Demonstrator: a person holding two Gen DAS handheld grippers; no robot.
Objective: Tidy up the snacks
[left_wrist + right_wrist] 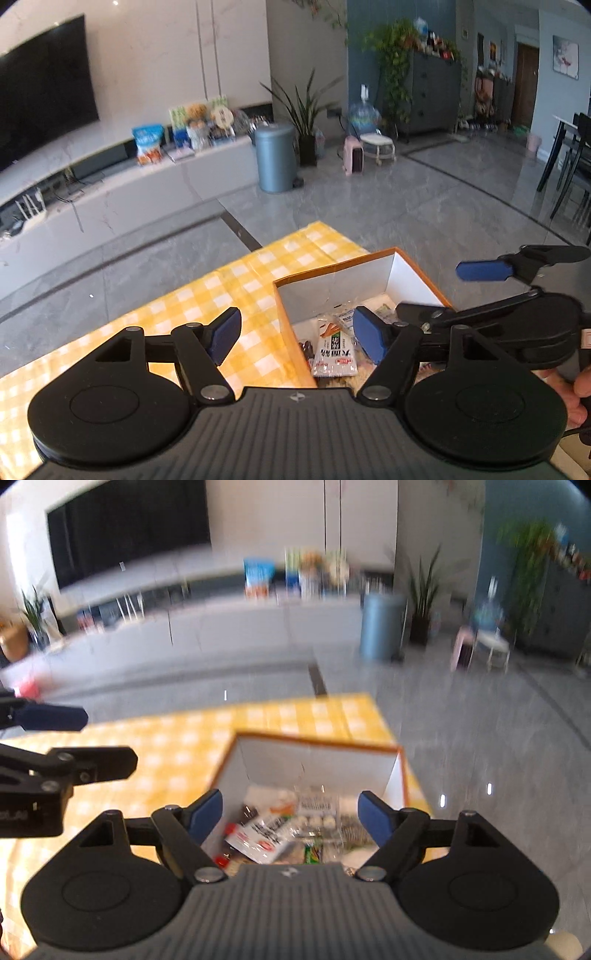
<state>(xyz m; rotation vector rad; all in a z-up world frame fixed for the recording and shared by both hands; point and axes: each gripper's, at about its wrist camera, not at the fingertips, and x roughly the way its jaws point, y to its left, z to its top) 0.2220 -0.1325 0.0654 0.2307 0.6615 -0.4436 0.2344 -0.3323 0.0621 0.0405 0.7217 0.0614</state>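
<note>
The surface (pixel 221 280), covered in a yellow-and-white checked cloth, spreads out below and ahead of both grippers. On it, just ahead of the right gripper (pixel 291 814) and to the right of the left gripper (pixel 295 332), stands an open box (pixel 400 771) with an orange rim and white inner walls. Both grippers hover above it with jaws spread wide and nothing between the blue pads; the left gripper sits over the box's left wall, the right one over its opening.

The snacks (pixel 295 827) lie loose on the box floor, directly below the right gripper's fingertips: a heap of small packets, some overlapping. Topmost is a white sachet (pixel 334 354) with dark print and a red patch, lying flat and askew.

These packets look light, thin and limp, probably with slick film wrappers that crinkle and slide. A flat one offers little to pinch from above; taking it by a raised edge or sealed end seam seems the safest hold, with gentle pressure in case the contents crumble.
</note>
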